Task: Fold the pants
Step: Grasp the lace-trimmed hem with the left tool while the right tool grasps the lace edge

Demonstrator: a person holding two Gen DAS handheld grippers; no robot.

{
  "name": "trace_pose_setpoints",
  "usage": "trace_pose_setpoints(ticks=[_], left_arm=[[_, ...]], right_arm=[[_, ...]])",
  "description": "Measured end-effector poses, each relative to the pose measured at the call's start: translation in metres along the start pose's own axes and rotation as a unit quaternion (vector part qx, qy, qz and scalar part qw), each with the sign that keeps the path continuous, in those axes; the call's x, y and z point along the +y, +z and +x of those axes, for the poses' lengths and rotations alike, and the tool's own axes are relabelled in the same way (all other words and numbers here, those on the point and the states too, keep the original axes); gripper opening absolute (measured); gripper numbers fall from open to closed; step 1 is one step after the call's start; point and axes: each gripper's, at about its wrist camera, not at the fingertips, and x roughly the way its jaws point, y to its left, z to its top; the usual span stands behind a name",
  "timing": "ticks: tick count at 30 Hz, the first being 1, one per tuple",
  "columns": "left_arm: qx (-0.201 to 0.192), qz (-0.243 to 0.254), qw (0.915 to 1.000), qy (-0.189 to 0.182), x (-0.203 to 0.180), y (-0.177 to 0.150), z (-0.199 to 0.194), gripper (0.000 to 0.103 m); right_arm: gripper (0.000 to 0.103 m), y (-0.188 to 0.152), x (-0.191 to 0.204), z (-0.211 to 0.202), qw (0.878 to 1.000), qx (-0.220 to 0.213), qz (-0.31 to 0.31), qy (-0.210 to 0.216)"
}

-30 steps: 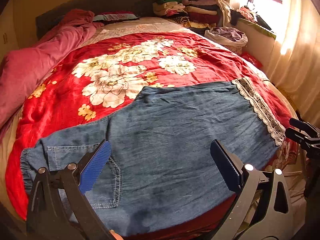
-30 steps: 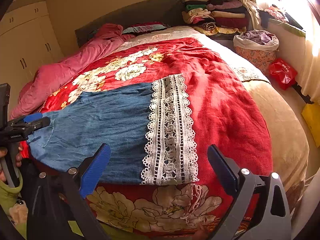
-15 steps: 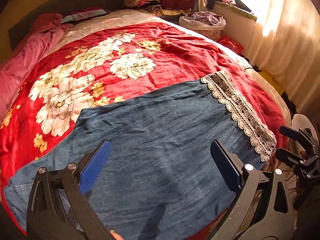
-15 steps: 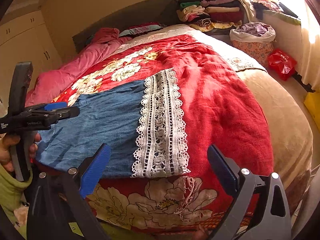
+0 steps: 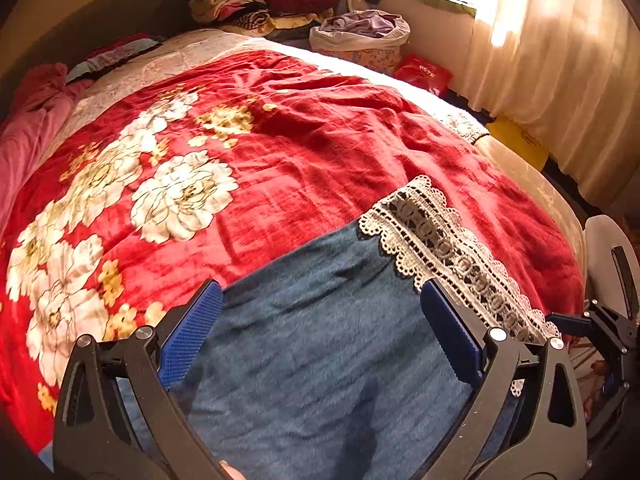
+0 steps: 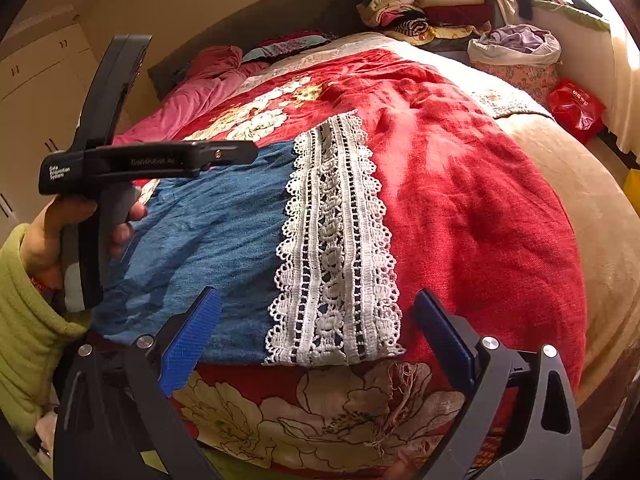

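Note:
Blue denim pants (image 5: pixel 320 344) with a white lace hem (image 5: pixel 452 256) lie flat on the red floral blanket (image 5: pixel 304 148). My left gripper (image 5: pixel 320 336) is open and empty, hovering over the denim just short of the lace. In the right wrist view the pants (image 6: pixel 208 236) and lace hem (image 6: pixel 336 248) lie ahead. My right gripper (image 6: pixel 316 344) is open and empty at the near edge of the lace hem. The left gripper also shows in the right wrist view (image 6: pixel 240 152), above the denim.
A pink quilt (image 6: pixel 200 96) lies at the far left of the bed. Stacked folded clothes (image 6: pixel 424 4) and a laundry bag (image 6: pixel 516 46) stand at the back right. A red bag (image 6: pixel 576 108) sits on the floor by the curtain (image 5: pixel 560 72).
My left gripper has swung right along the pants from the waist pocket end toward the lace hem. My right gripper has moved slightly closer to the lace hem. Both stay open.

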Motion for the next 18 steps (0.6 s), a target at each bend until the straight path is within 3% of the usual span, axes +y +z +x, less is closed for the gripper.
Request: trace_pose_setpoints(ticks=[6, 7, 11, 13, 15, 18], left_arm=[[0.005, 0.030, 0.9994, -0.016, -0.003, 0.016, 0.030, 0.086], [0.007, 0.030, 0.9993, -0.021, -0.001, 0.018, 0.034, 0.084], [0.020, -0.002, 0.9965, -0.081, 0.012, 0.019, 0.051, 0.061], [0.017, -0.005, 0.9947, -0.101, 0.011, 0.016, 0.051, 0.053], [0.017, 0.002, 0.9918, -0.127, 0.007, 0.015, 0.048, 0.038], [0.021, 0.029, 0.9921, -0.121, -0.005, 0.014, 0.047, 0.038]], right_arm=[[0.095, -0.001, -0.002, 0.010, 1.000, 0.004, 0.007, 0.009], [0.090, -0.001, -0.002, 0.010, 1.000, 0.003, 0.007, 0.009], [0.061, 0.003, 0.001, 0.013, 1.000, 0.005, 0.007, 0.014], [0.056, 0.004, 0.004, 0.013, 0.999, 0.008, 0.004, 0.034], [0.055, 0.005, 0.007, 0.016, 0.999, 0.009, -0.001, 0.043], [0.055, 0.005, 0.005, 0.024, 0.999, 0.011, 0.008, 0.043]])
